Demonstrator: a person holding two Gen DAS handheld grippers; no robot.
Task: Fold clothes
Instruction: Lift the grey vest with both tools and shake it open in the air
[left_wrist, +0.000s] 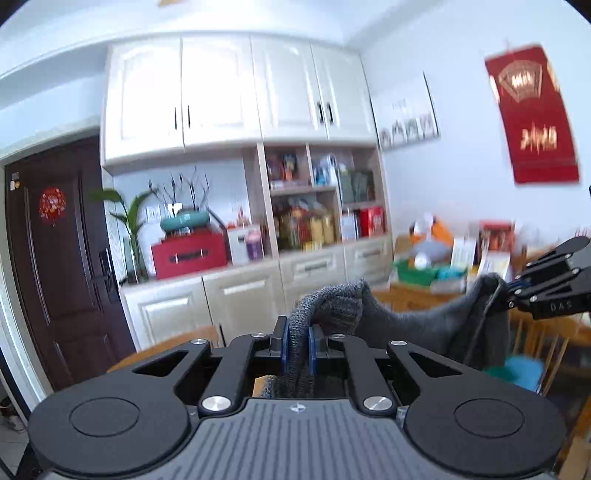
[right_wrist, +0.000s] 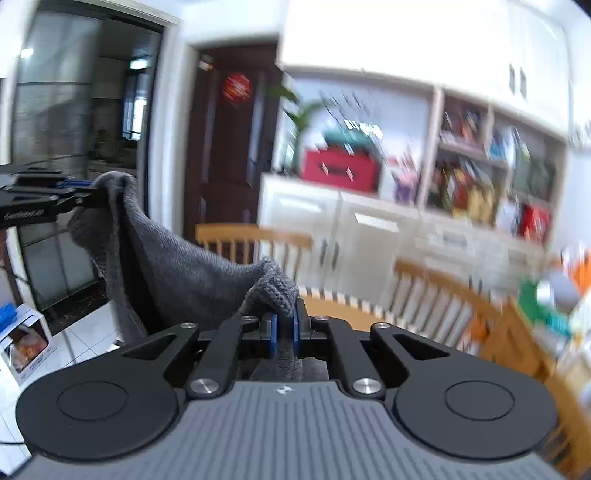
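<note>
A dark grey knitted garment (left_wrist: 413, 325) hangs in the air, stretched between both grippers. My left gripper (left_wrist: 298, 345) is shut on one edge of it, the blue pads pinching the knit. My right gripper (left_wrist: 511, 291) shows at the right of the left wrist view, shut on the other edge. In the right wrist view my right gripper (right_wrist: 283, 330) pinches the grey garment (right_wrist: 177, 269), and my left gripper (right_wrist: 86, 190) holds its far corner at upper left. The garment's lower part is hidden below the grippers.
A wooden table (right_wrist: 340, 308) with wooden chairs (right_wrist: 436, 295) stands ahead. Cluttered boxes and a green basket (left_wrist: 424, 271) sit on the table's far side. White cabinets with shelves (left_wrist: 314, 206) line the wall. A dark door (left_wrist: 55, 258) is at left.
</note>
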